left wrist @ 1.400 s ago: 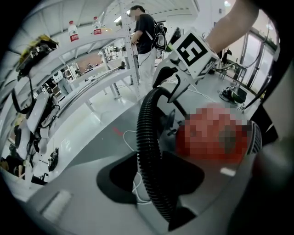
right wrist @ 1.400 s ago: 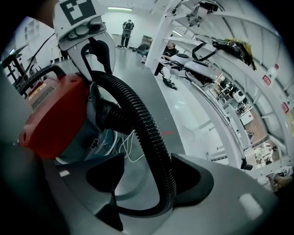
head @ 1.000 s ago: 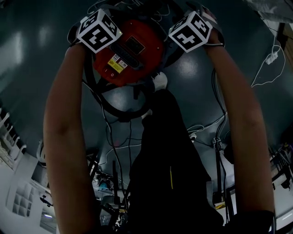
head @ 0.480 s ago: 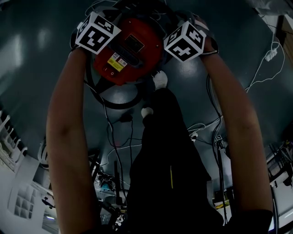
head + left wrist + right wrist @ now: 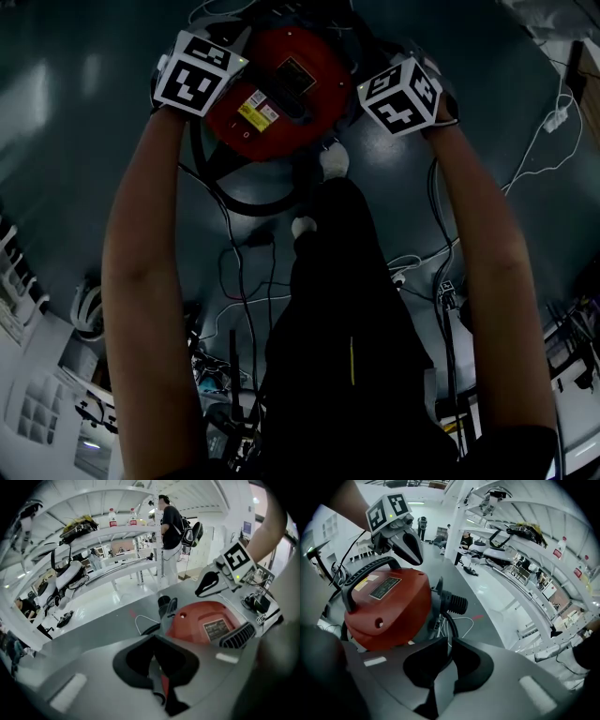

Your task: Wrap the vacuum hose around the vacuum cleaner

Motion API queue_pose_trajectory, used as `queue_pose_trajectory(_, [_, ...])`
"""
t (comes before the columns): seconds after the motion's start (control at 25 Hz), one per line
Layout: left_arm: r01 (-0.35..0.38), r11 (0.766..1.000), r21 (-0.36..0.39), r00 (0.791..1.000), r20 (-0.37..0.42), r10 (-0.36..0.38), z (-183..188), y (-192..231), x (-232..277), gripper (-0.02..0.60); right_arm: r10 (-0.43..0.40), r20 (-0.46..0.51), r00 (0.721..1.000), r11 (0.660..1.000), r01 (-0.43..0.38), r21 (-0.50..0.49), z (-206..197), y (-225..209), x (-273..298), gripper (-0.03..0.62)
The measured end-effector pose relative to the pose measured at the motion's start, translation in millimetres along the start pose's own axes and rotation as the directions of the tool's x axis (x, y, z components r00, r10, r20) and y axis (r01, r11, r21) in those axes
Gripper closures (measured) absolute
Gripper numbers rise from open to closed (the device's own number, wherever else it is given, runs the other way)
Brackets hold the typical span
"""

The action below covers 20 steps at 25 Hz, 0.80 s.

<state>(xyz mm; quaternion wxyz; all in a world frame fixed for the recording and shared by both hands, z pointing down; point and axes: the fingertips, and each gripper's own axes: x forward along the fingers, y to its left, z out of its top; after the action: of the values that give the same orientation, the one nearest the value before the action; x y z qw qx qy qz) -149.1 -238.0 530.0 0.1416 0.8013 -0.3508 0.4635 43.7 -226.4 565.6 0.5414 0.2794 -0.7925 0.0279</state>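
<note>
The red vacuum cleaner [image 5: 281, 94] sits on the dark floor between my two hands. Its black hose [image 5: 248, 202] loops on the floor just below it. The left marker cube [image 5: 200, 73] is over the vacuum's left edge and the right cube [image 5: 401, 97] is just off its right side. My left gripper [image 5: 157, 660] is shut beside the red body [image 5: 206, 623], with nothing seen between its jaws. My right gripper [image 5: 446, 656] has just been closing; a thin black cord [image 5: 450, 627] runs from near the ribbed hose port [image 5: 452, 603] down into its jaws.
The person's dark trousers and white shoe [image 5: 333, 164] stand right below the vacuum. Loose cables and a white cord [image 5: 553, 117] lie on the floor. White shelving racks [image 5: 525, 550] with gear run alongside. Another person [image 5: 171, 522] stands further off.
The right cube has shifted right and a little down beside the vacuum. The left cube has rolled and stayed over the left edge. The vacuum and hose loop sit slightly higher in the head view.
</note>
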Motion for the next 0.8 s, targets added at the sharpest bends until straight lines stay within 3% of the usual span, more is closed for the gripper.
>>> queue_pose_trajectory(0.2, [-0.001, 1.000, 0.011, 1.000, -0.027, 0.001, -25.6, -17.7, -22.4, 0.572, 0.008, -0.017, 1.000, 1.000, -0.009, -0.009, -11.6, 26.6, -13.2, 0.597])
queue_pose_trajectory(0.4, [-0.058, 0.998, 0.014, 0.996, -0.068, 0.059, -59.8, -26.2, -46.9, 0.572, -0.004, -0.014, 1.000, 1.000, 0.004, -0.008, -19.8, 48.6, -24.7, 0.597])
queue_pose_trajectory(0.8, [-0.090, 0.984, -0.156, 0.991, -0.115, 0.072, -139.5, -73.4, -87.7, 0.572, 0.005, -0.061, 0.998, 0.999, -0.002, 0.051, -47.8, 97.0, -40.5, 0.597])
